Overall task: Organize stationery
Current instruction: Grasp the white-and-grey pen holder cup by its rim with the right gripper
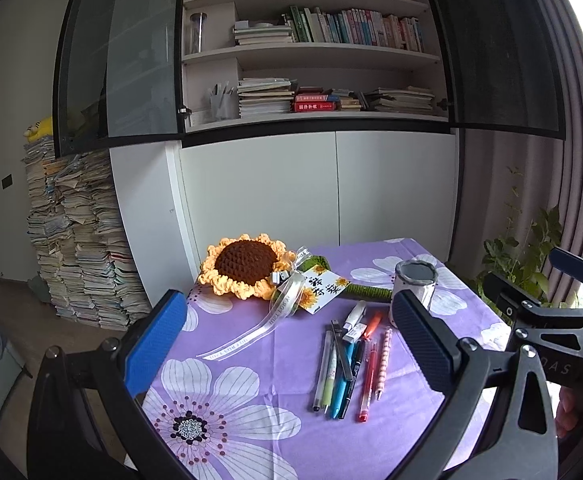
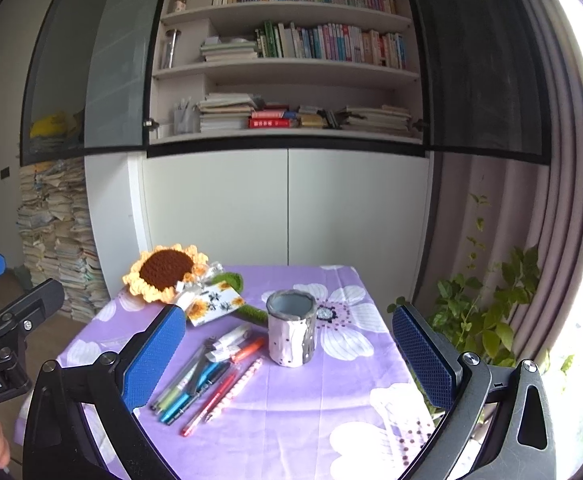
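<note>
Several pens point(image 1: 351, 368) point(image 2: 207, 380) lie side by side on the purple floral tablecloth point(image 1: 259, 412) point(image 2: 299, 412), with a red pen point(image 1: 367, 384) point(image 2: 211, 404), a pink dotted one point(image 1: 383, 360) and an orange marker point(image 2: 247, 350) among them. A white-and-grey pen cup point(image 1: 415, 284) point(image 2: 291, 328) stands upright just right of them, and I see nothing inside it. My left gripper point(image 1: 287, 340) hovers open above the table, the pens between its fingers in view. My right gripper point(image 2: 291, 356) is open too, framing the cup.
A crocheted sunflower point(image 1: 247, 266) point(image 2: 163, 272) with a ribbon and card lies behind the pens. A bookshelf cabinet point(image 1: 311, 48) stands beyond the table, a tall stack of books point(image 1: 75, 240) on the floor at left, a potted plant point(image 2: 487, 312) at right by the curtain.
</note>
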Demonstrator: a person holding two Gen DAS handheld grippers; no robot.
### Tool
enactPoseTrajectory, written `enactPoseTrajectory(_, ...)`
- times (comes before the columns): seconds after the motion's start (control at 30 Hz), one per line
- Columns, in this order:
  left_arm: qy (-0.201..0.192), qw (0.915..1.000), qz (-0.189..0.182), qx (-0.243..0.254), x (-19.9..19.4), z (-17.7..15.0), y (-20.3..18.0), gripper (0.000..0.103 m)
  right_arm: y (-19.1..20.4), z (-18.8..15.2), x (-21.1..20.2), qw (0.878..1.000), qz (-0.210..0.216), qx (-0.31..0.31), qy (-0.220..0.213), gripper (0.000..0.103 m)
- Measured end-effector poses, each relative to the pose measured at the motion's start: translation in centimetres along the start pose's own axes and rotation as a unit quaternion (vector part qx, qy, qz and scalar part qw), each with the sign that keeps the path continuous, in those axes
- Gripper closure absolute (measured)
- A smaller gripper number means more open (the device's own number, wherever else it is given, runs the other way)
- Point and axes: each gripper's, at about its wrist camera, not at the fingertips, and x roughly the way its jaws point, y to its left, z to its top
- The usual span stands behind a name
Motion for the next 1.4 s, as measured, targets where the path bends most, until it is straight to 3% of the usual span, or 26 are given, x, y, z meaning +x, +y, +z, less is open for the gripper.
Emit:
enactPoseTrajectory(0.27, 0.045, 0.9990, 0.000, -0.004, 5.1, -1.7, 0.4, 0.001, -0.5, -2.5, 7.1, 0.997, -0.003, 0.002, 0.083, 0.000)
enactPoseTrajectory(0.5, 0.076, 0.9971, -0.005, -0.009, 9.8, -2.9, 1.0, 0.001, -1.3, -3.6, 13.5, 0.993, 0.001, -0.007, 0.122, 0.000)
enactPoseTrajectory(0.67, 0.101, 0.9946, -0.005, -0.021, 13.1, -3.8, 1.8, 0.001, -1.9, -3.8, 18.4, 0.988, 0.031, 0.018, 0.153, 0.000)
enactPoseTrajectory(1.0, 0.132, 0.9904, -0.026, -0.029, 16.1, -4.8, 2.3, 0.001, -0.8, -3.7, 23.1, 0.985, 0.038, 0.002, 0.169, 0.000)
enactPoseTrajectory(1.07, 0.134, 0.9902, -0.025, -0.026, 16.3, -4.9, 2.3, 0.001, -0.5, -3.8, 23.6, 0.985, 0.035, -0.007, 0.168, 0.011)
enactPoseTrajectory(1.1, 0.135, 0.9901, -0.025, -0.027, 16.3, -4.9, 2.3, 0.001, -0.5, -3.9, 23.7, 0.985, 0.037, -0.013, 0.170, 0.024)
enactPoseTrajectory(1.13, 0.136, 0.9901, -0.024, -0.028, 16.2, -4.8, 2.3, 0.001, -0.4, -4.0, 23.9, 0.984, 0.040, -0.017, 0.174, 0.031)
enactPoseTrajectory(1.4, 0.124, 0.9919, -0.008, -0.027, 14.2, -4.2, 2.4, 0.001, -2.2, -4.0, 21.1, 0.981, 0.069, -0.013, 0.180, 0.031)
